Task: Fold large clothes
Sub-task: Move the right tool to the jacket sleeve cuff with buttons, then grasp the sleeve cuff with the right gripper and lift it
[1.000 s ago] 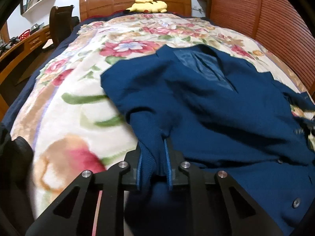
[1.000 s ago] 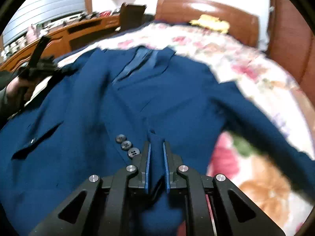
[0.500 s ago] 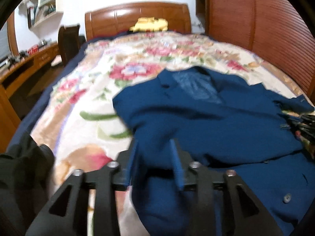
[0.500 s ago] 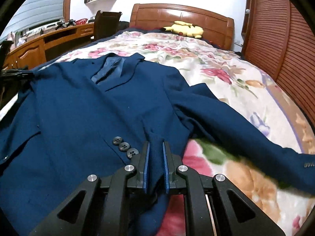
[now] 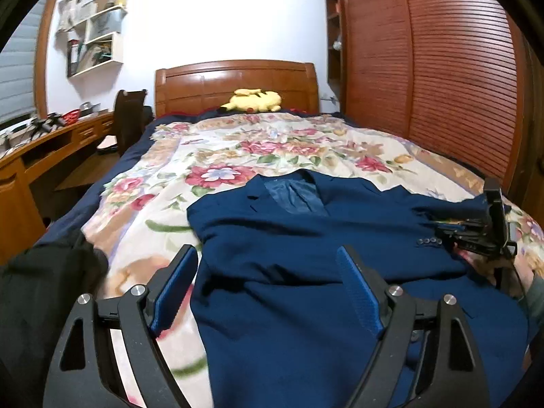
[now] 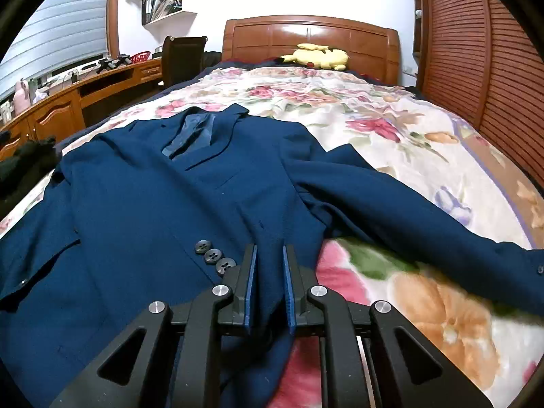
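A dark blue suit jacket (image 5: 306, 238) lies front-up on the floral blanket (image 5: 217, 156), its collar toward the headboard. My left gripper (image 5: 268, 255) hovers above the jacket's near left edge. Its jaws are opening wide and the pads touch nothing. My right gripper (image 6: 269, 250) is low over the jacket (image 6: 153, 204), beside three sleeve buttons (image 6: 212, 256). A fold of blue cloth stands pinched between its pads, though the jaws are starting to open. One sleeve (image 6: 425, 217) trails off to the right. In the left wrist view the right gripper (image 5: 442, 231) shows at the jacket's right side.
A yellow plush toy (image 5: 255, 100) rests by the wooden headboard (image 5: 234, 81). Slatted wooden wardrobe doors (image 5: 442, 68) line the right side. A desk (image 6: 68, 102) and chair (image 6: 183, 57) stand to the left. A black garment (image 5: 44, 289) lies at the bed's near left.
My left gripper let go of the jacket's edge, opened wide and drew back and upward. The right gripper kept its pinch on the cloth and barely moved.
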The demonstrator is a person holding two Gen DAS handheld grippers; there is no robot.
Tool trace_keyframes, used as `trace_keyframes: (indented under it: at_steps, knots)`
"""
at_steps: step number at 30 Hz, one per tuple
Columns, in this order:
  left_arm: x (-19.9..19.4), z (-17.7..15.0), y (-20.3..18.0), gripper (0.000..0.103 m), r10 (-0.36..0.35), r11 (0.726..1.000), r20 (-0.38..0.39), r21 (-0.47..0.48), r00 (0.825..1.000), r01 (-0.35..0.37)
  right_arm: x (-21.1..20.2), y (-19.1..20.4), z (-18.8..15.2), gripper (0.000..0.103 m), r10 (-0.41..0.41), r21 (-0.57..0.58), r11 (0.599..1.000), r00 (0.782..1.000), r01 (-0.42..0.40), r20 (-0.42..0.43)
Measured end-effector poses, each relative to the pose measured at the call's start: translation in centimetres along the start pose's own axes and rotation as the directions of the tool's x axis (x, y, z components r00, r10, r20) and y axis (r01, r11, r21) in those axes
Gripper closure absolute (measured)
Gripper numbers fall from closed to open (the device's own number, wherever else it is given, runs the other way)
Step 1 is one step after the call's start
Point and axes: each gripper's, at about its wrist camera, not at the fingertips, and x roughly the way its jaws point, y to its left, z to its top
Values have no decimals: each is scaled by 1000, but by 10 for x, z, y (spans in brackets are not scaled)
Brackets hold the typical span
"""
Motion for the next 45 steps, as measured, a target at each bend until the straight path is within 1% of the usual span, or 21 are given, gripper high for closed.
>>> trace_keyframes:
  at_steps: [3,5,8,10,14,18,21,24,25,26,28,31,34,40,45]
  knots:
    - [-8,-11,-10,19,23,1000,11,-5,1000,-23,-1,-1,-1,89,1,4,1000,1000,-1,2]
    - [-9,-17,-17,19,29,1000,0,-3,1000,-29,-1,-1,-1,89,1,8,1000,1000,-1,2]
    - [-13,-25,-27,19,31,999,-6,-10,1000,-31,-1,-2,-1,88,-3,14,1000,1000,3,4]
    - [-15,-30,-33,19,13,1000,2,-13,1000,-13,-3,-3,-1,87,-6,21,1000,1000,6,12]
    - [-17,-36,-46,19,19,1000,16,23,1000,-19,-9,-5,-2,83,-19,42,999,999,17,35]
    - [-16,-39,-51,19,-5,1000,18,31,1000,4,-14,-10,-4,82,-48,73,996,997,44,53]
    - [-17,-41,-56,19,7,998,25,55,1000,-8,-19,-13,-5,80,-60,94,994,996,54,69]
    - [-18,-44,-60,19,-4,998,26,63,1000,2,-24,-19,-5,74,-66,129,990,995,56,80]
    - [-19,-44,-60,19,-8,998,27,62,1000,6,-26,-21,-5,69,-70,140,988,994,59,78]
    - [-19,-45,-59,19,-10,998,26,62,1000,9,-27,-23,-4,61,-77,146,987,995,66,71]
    - [-19,-45,-59,19,-16,998,25,60,1000,15,-31,-24,-2,53,-92,143,986,994,83,61]
    - [-21,-46,-57,19,-22,998,27,61,999,20,-42,-27,2,49,-127,133,984,990,118,60]
    - [-21,-46,-57,19,-28,998,26,55,999,26,-55,-39,5,48,-159,151,977,986,150,49]
    - [-23,-46,-58,19,-39,998,33,50,999,37,-81,-77,10,48,-272,173,948,962,267,7]
    - [-21,-47,-60,19,-47,998,32,50,998,45,-90,-115,9,48,-371,203,904,926,377,-68]
